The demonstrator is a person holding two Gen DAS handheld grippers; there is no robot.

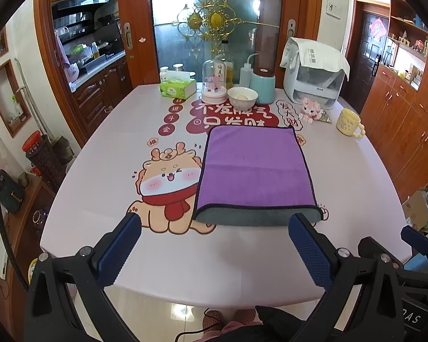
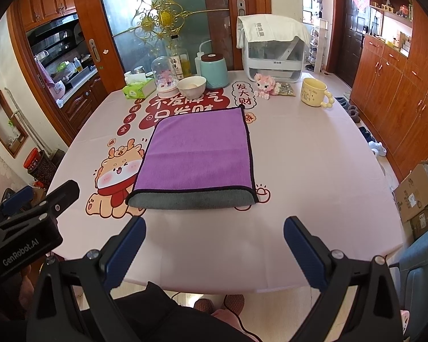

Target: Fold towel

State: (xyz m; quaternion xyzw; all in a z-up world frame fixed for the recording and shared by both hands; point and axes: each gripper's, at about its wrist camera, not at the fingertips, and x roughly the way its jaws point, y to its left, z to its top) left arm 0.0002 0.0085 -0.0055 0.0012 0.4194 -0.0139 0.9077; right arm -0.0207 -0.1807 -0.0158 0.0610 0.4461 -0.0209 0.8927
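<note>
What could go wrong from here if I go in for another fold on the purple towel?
1. The purple microfibre towel already lies folded, its grey underside bulging at the near edge; pinching only the top layer could undo that fold.
2. The left gripper and right gripper both hang open near the table's pink cloth; a low pinch might snag it.
3. Dragging that cloth could disturb the yellow ceramic mug.

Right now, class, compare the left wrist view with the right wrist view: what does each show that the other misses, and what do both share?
Only the left wrist view shows the left tongs head-on, open.

Only the right wrist view shows shoes on the floor beyond the table, and the right tongs head-on, open.

Both show the purple towel lying flat with a grey strip at its near edge, the yellow mug and the white bowl.
</note>
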